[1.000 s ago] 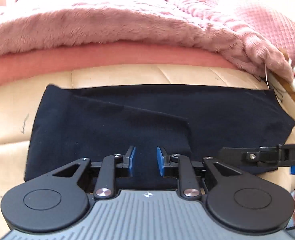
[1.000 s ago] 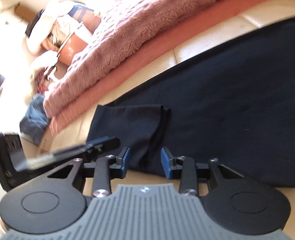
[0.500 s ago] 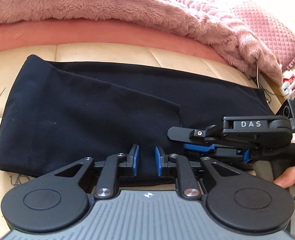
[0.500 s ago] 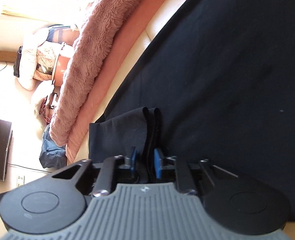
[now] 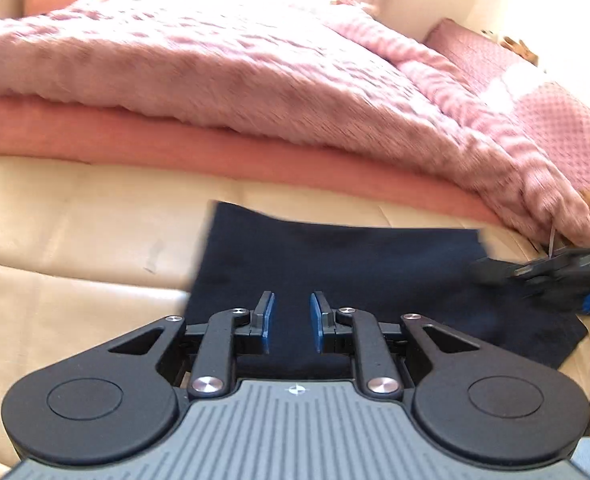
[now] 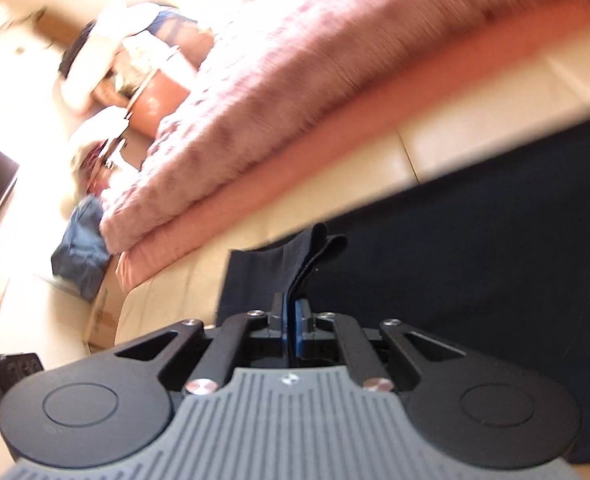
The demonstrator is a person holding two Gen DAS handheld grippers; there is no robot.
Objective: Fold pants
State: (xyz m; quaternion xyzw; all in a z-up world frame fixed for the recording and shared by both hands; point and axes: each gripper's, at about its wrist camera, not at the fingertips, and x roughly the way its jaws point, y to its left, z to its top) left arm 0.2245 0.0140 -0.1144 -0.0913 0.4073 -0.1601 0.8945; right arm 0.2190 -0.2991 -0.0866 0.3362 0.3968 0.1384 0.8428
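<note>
Dark navy pants (image 5: 355, 256) lie flat on a cream leather cushion (image 5: 75, 240). My left gripper (image 5: 289, 322) is open and empty, held over the near edge of the pants. My right gripper (image 6: 293, 322) is shut on a bunched fold of the pants (image 6: 315, 252), which sticks up between its blue pads. The rest of the pants spreads to the right in the right wrist view (image 6: 475, 260). The right gripper also shows at the right edge of the left wrist view (image 5: 555, 276), blurred.
A fluffy pink blanket (image 5: 255, 80) on a salmon sheet (image 5: 175, 140) runs along the far side of the cushion. A pink quilted pillow (image 5: 555, 120) lies at the far right. Cluttered belongings (image 6: 135, 60) and a blue bundle (image 6: 83, 248) sit beyond the cushion's left end.
My right gripper has closed on the pants fold and lifted it. My left gripper has opened wider and pulled back, and both views have swung, so less of the pants shows.
</note>
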